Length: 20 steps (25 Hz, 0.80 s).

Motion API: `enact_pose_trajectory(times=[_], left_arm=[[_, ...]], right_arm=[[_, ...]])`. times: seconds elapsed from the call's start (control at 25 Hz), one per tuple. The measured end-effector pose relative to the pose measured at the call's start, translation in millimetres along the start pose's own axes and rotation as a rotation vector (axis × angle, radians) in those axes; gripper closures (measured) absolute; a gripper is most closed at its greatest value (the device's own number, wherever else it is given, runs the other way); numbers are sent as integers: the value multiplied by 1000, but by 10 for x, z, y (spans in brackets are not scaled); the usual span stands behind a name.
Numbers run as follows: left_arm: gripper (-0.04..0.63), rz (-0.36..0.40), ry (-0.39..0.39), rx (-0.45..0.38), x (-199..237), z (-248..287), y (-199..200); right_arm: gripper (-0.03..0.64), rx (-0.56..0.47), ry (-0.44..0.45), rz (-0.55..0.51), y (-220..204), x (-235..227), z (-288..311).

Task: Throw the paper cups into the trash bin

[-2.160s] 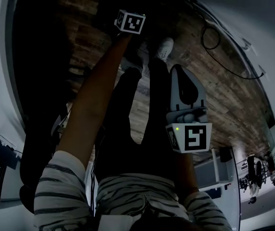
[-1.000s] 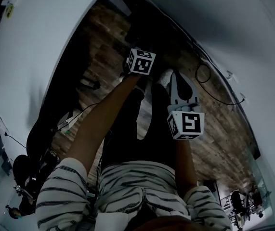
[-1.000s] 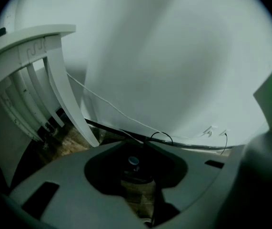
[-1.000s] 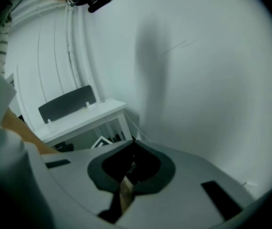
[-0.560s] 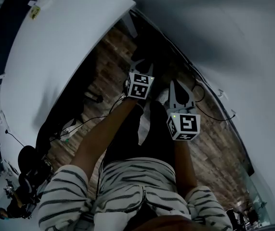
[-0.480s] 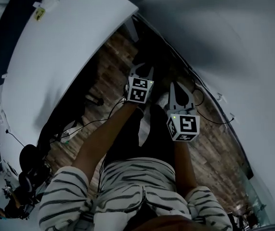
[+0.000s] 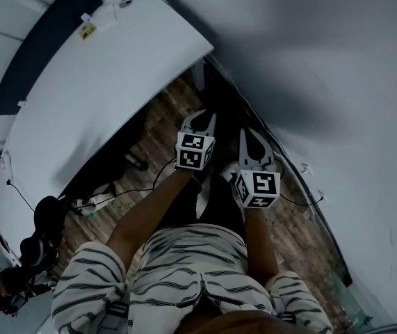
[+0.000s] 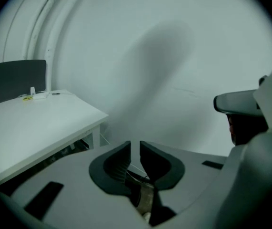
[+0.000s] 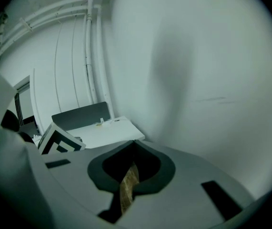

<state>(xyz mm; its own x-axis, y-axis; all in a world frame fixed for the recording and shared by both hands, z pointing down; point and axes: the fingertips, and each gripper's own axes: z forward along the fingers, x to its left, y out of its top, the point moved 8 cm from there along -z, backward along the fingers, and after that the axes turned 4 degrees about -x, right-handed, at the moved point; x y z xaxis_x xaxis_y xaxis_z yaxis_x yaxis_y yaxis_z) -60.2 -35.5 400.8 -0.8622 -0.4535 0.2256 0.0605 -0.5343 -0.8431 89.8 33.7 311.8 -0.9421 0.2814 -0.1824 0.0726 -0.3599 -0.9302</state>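
No paper cup and no trash bin show in any view. In the head view my left gripper [image 7: 204, 119] and right gripper [image 7: 251, 136] hang side by side in front of the person's striped shirt, over the wood floor [image 7: 162, 120]. In the left gripper view my left gripper [image 8: 135, 146] has its jaws closing to a narrow slit with nothing between them. The right gripper [image 9: 134, 143] has its jaw tips touching, with nothing held. Both point toward a white wall [image 7: 323, 61].
A white table [image 7: 101, 82] stands to the left, with a dark panel [image 8: 12, 80] along its far edge and small items on top. Cables [image 7: 132, 176] trail over the floor under it. The wall runs close on the right.
The left arm has drawn back from its long reach over the floor and now sits beside the right gripper. The head view has swung, showing more table and wall.
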Motion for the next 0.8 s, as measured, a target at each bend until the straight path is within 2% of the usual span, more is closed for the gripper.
enact_pose_trajectory(times=[0.32, 0.52, 0.8], left_arm=[[529, -23, 28, -90, 14, -442, 405], [537, -46, 50, -157, 31, -681, 651], [558, -26, 62, -242, 32, -1076, 945]], right_arm=[[607, -28, 50, -32, 295, 174, -38], [607, -85, 88, -40, 581, 264, -16], [607, -145, 120, -57, 862, 456, -100]])
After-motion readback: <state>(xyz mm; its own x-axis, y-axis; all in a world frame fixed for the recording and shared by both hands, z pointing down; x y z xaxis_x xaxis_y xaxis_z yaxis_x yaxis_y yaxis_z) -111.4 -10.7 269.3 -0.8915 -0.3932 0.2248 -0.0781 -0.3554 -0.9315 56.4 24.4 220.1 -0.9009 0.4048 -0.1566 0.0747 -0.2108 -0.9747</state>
